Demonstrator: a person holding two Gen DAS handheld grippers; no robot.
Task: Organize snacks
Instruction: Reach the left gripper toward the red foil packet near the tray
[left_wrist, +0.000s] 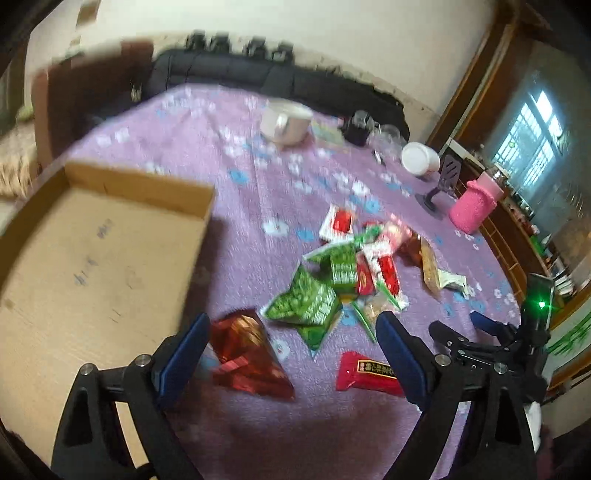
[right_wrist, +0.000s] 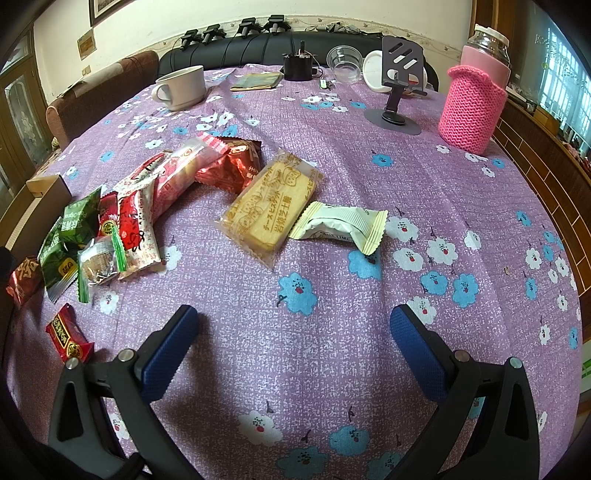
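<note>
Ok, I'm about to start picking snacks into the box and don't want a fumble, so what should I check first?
1. Left gripper jaws open: ok.
2. Right gripper jaws open and holding nothing: ok.
3. Box has nothing in it where visible: ok.
4. Dark red packet lies between the left jaws, apart from the green packets: ok, though the left view is blurred.
5. Biscuit pack and white packet lie in the open ahead of the right gripper; they touch, so one may drag the other: cannot tell.
6. The grippers are close together in the left view: cannot tell if they would clash.
</note>
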